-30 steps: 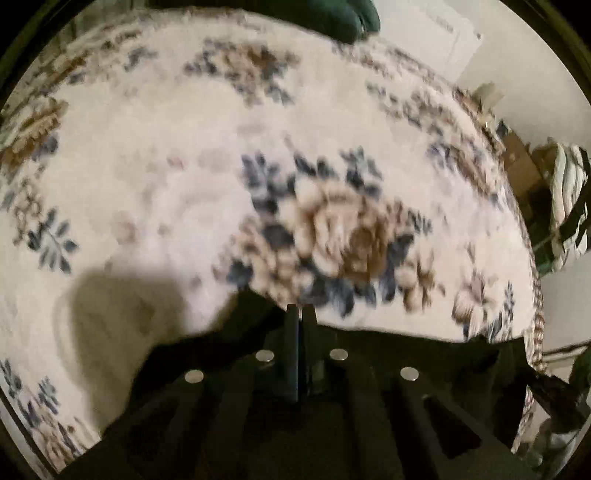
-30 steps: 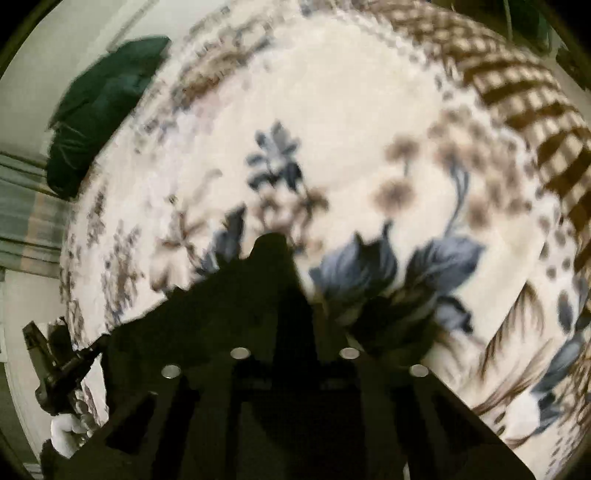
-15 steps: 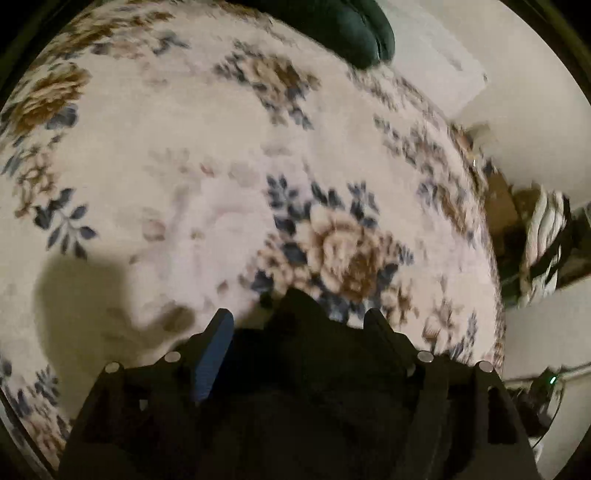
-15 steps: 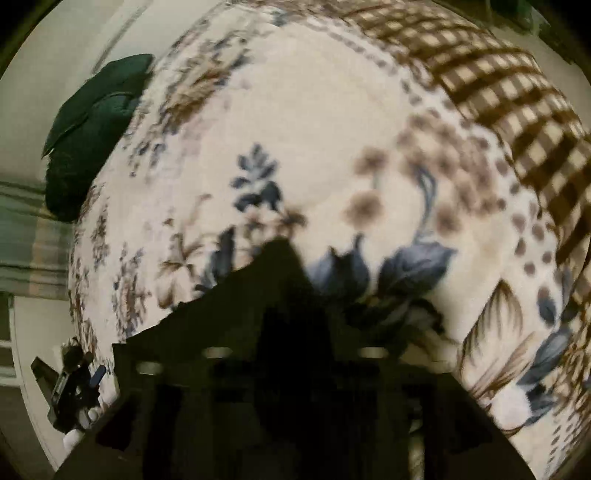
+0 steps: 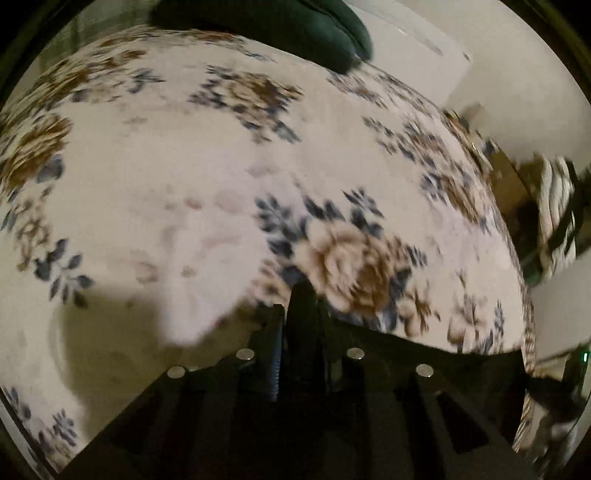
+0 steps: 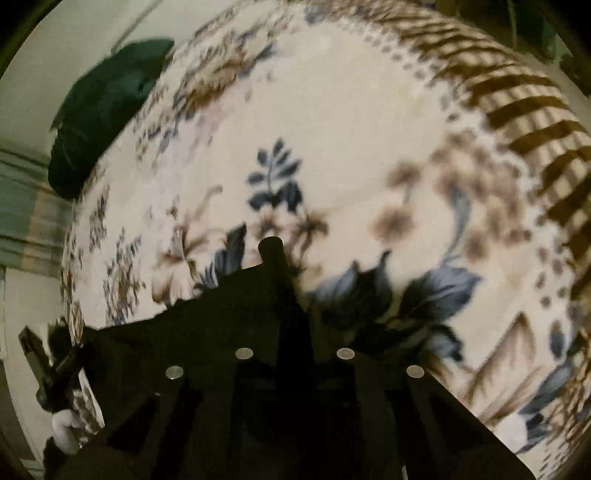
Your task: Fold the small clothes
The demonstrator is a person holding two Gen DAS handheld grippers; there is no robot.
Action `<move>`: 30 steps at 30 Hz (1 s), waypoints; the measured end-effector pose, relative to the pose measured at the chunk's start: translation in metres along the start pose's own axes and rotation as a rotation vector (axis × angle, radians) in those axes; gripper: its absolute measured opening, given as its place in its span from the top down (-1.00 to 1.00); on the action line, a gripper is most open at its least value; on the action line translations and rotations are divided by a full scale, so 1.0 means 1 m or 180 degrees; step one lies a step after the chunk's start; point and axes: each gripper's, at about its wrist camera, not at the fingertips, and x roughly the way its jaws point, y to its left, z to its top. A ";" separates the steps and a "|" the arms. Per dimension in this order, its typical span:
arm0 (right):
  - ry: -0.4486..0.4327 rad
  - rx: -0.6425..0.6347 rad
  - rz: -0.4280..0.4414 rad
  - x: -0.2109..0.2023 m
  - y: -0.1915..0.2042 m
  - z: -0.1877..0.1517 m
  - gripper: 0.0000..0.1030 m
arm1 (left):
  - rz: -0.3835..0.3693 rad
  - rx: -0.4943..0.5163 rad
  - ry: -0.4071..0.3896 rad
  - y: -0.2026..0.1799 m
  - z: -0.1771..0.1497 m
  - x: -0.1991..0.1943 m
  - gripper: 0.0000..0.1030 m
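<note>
A black garment (image 5: pixel 424 354) hangs stretched between my two grippers above a floral blanket (image 5: pixel 184 184). My left gripper (image 5: pixel 301 306) is shut on the garment's edge, and the cloth runs off to the right from it. In the right wrist view my right gripper (image 6: pixel 273 254) is shut on the other end of the black garment (image 6: pixel 207 306), which runs off to the left. The other gripper (image 6: pixel 48 365) shows at the far left edge there. Both views are blurred.
A dark green cushion (image 5: pixel 295 26) lies at the blanket's far edge and shows in the right wrist view too (image 6: pixel 99 110). The blanket has a brown checked border (image 6: pixel 535 122). A striped bundle (image 5: pixel 554 221) and clutter stand beyond the bed at the right.
Half a second ago the left jaws were open around the black cloth; now they are shut on it again. The right gripper stayed shut on the garment and shifted slightly.
</note>
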 end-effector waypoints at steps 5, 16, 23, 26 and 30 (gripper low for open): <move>-0.0146 0.0115 -0.0050 -0.007 -0.003 0.003 0.77 | -0.0004 -0.0315 0.0118 0.022 0.008 0.018 0.91; 0.0261 0.0362 0.0119 -0.008 -0.024 0.007 -0.32 | -0.0003 -0.0400 0.0346 0.031 0.006 0.002 0.47; 0.0228 0.0814 0.0383 -0.085 -0.055 -0.089 -1.00 | 0.0005 -0.0328 0.0153 0.005 -0.057 -0.089 -0.22; 0.0344 0.1234 0.0466 -0.087 -0.072 -0.155 -1.00 | 0.0043 -0.0177 0.0306 -0.021 -0.093 -0.100 -0.26; 0.0443 0.1752 0.0702 -0.060 -0.092 -0.235 -1.00 | -0.0022 -0.0096 0.0710 -0.052 -0.146 -0.075 -0.28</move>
